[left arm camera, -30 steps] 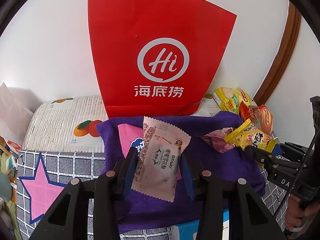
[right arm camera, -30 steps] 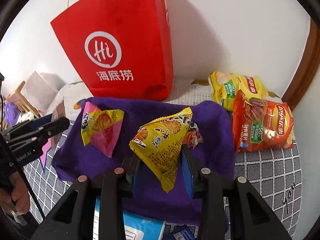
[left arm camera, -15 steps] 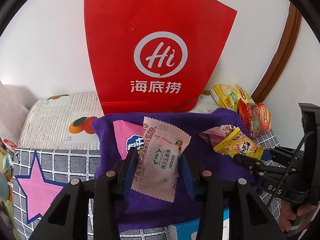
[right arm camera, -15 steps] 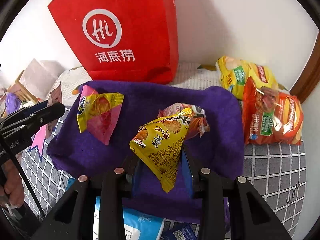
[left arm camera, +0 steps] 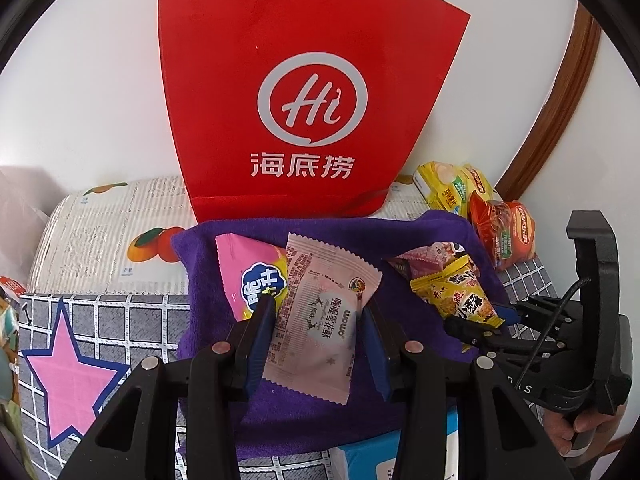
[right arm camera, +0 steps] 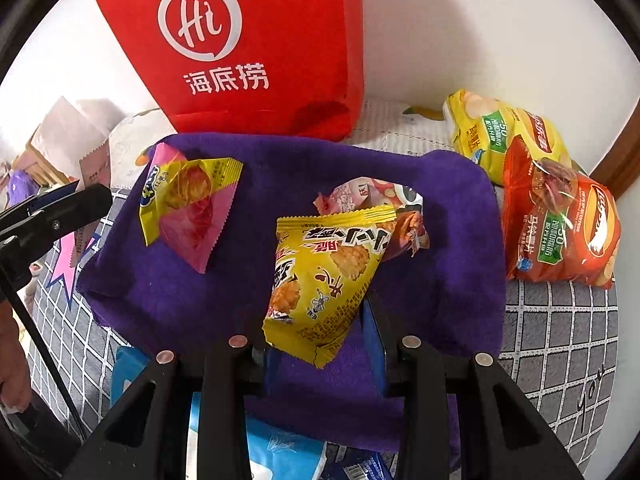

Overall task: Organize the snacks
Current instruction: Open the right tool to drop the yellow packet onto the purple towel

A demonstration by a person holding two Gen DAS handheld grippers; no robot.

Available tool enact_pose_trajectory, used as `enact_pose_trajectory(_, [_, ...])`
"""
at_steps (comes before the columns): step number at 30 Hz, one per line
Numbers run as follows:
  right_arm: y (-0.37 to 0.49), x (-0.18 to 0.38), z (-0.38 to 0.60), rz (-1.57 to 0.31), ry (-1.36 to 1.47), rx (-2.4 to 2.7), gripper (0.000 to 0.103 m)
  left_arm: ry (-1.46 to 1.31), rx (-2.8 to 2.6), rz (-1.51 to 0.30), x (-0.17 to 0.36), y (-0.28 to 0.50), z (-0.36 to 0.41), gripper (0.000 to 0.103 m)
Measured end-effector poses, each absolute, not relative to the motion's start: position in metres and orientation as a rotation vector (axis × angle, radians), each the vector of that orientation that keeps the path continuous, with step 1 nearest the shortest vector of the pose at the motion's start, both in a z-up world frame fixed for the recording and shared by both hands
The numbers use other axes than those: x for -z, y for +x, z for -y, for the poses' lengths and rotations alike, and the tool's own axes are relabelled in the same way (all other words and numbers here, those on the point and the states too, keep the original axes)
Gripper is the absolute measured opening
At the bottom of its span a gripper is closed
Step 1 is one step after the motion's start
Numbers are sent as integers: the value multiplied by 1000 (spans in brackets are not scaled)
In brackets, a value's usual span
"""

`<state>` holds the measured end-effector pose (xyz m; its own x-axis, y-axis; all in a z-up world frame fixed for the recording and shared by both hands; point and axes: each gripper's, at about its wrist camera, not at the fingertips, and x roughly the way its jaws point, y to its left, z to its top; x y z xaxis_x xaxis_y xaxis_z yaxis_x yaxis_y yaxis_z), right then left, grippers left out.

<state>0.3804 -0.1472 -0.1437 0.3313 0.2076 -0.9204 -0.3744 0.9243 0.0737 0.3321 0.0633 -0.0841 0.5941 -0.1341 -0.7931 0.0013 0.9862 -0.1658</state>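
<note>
two claws, each clamping one packet: left claw (left arm camera: 318,332) a pink packet (left arm camera: 320,316), right claw (right arm camera: 320,344) a yellow packet (right arm camera: 324,276).

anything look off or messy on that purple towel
Nothing spilled or torn. The purple towel is rumpled, and a pink-and-yellow packet and a crumpled wrapper lie askew on it.

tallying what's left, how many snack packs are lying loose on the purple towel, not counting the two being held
2: a pink and yellow pack on the purple towel's left part, and a crumpled pinkish pack near its middle, partly behind the held yellow pack. More may be hidden.
</note>
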Motion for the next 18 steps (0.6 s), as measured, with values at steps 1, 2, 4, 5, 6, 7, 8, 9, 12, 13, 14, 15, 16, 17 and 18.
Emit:
enact_pose_trajectory(1, [380,144,147,-1173,-166,-384,37,-153,80,-935,85,332,-63,41])
enact_pose_trajectory(2, [379,144,146,-1171,-174,-385,39,-152,80,-937,85,333,-63,41])
enact_pose_trajectory(4, [378,145,143,-1165,-200,-379,45,-153,85,-934,85,332,-63,41])
enact_pose_trajectory(5, [378,145,142,-1160,-214,-378,46,-153,86,-932,84,332,-63,41])
enact_pose_trajectory(6, [376,145,140,-1154,-229,-377,48,-153,87,-931,84,332,-63,41])
enact_pose_trajectory(7, [375,144,138,-1150,-243,-379,50,-153,86,-932,85,332,-63,41])
enact_pose_trajectory(8, [374,143,137,-1146,-254,-380,51,-153,86,-934,85,332,-63,41])
enact_pose_trajectory(9, [372,142,135,-1138,-269,-381,51,-153,86,-934,85,332,-63,41])
enact_pose_trajectory(12, [367,138,130,-1117,-296,-387,53,-153,86,-937,86,332,-64,41])
enact_pose_trajectory(13, [367,136,129,-1112,-301,-389,53,-153,86,-937,86,332,-64,41])
enact_pose_trajectory(14, [366,134,129,-1105,-304,-387,53,-152,87,-936,86,332,-64,41])
enact_pose_trajectory(15, [366,132,129,-1098,-303,-386,53,-151,88,-937,87,332,-64,41])
enact_pose_trajectory(16, [366,129,129,-1089,-299,-383,53,-150,88,-938,87,332,-63,41])
enact_pose_trajectory(17, [366,126,131,-1080,-293,-378,53,-150,87,-939,87,332,-63,41])
enact_pose_trajectory(18, [365,122,133,-1069,-282,-371,53,-149,88,-941,88,332,-62,41])
